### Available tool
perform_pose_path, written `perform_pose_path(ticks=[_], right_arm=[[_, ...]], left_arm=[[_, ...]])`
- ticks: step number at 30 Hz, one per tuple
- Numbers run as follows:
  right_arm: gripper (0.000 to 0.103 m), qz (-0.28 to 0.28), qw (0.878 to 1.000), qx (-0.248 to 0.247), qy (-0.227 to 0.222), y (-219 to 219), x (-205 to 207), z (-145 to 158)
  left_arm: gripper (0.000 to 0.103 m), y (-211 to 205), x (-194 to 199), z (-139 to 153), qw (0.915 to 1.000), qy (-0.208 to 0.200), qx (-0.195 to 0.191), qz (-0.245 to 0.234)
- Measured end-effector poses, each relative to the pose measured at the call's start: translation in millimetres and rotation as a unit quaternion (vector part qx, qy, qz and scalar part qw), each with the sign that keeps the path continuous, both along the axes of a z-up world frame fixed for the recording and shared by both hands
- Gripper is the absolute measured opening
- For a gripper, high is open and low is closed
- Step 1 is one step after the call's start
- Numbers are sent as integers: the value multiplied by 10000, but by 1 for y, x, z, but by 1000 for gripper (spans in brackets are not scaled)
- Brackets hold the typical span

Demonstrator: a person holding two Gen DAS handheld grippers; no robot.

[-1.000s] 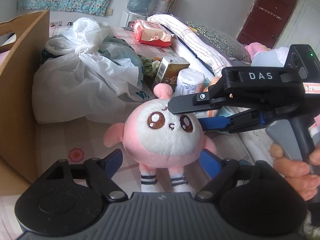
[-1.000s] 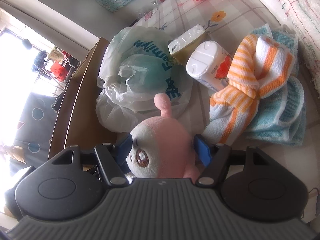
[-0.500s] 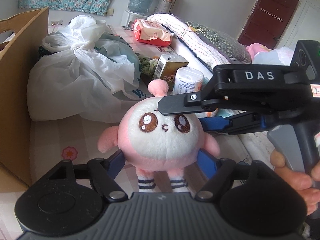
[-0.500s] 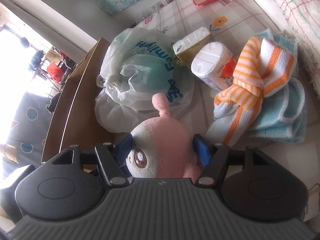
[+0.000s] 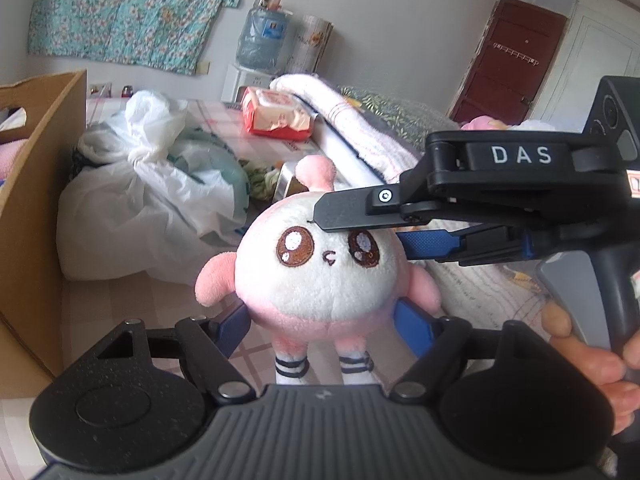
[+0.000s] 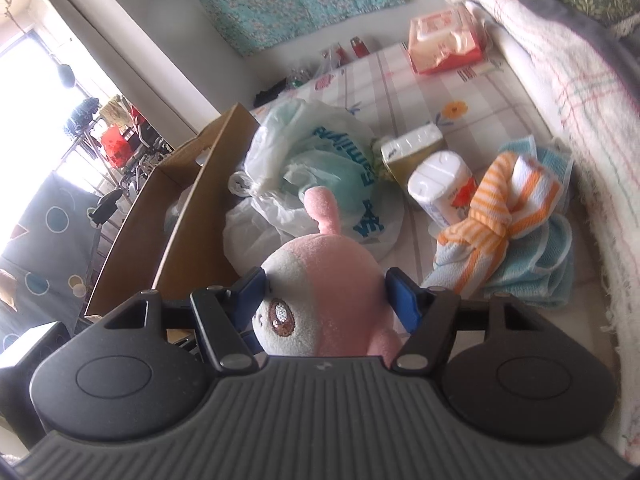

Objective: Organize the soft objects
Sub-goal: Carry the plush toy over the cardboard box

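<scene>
White letters "DAS" stand on the right gripper (image 5: 362, 216), seen at the right. Blue print on the plastic bag (image 6: 344, 160) shows upside down and cannot be read surely.

You face a pale wall (image 5: 380, 40) hung with a teal floral cloth (image 5: 132, 12). A dark red door (image 5: 516, 60) stands at its right. Your bed's checked sheet (image 6: 432, 92) runs to the far edge. Bright daylight floods through the window (image 6: 24, 80).
</scene>
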State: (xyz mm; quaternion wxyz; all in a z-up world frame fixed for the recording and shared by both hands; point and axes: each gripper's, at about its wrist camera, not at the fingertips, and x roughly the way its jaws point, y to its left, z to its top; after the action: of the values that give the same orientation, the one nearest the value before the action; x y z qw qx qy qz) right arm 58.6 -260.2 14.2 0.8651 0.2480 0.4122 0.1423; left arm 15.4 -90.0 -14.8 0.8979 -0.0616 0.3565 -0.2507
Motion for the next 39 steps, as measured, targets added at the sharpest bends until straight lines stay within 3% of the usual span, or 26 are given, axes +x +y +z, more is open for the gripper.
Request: perform_pose_path(ticks=[18, 32, 39], right_arm=[[66, 52, 9967, -305, -754, 13, -32, 53], [66, 467, 9919, -446, -1098, 53, -13, 81], [66, 842, 9893, -337, -1139, 86, 10, 86]], left_arm=[[80, 12, -19, 34, 9978, -624, -216, 27], [80, 46, -15, 55, 9948, -861, -306, 449], [80, 73, -8, 66, 9930, -807, -117, 859]])
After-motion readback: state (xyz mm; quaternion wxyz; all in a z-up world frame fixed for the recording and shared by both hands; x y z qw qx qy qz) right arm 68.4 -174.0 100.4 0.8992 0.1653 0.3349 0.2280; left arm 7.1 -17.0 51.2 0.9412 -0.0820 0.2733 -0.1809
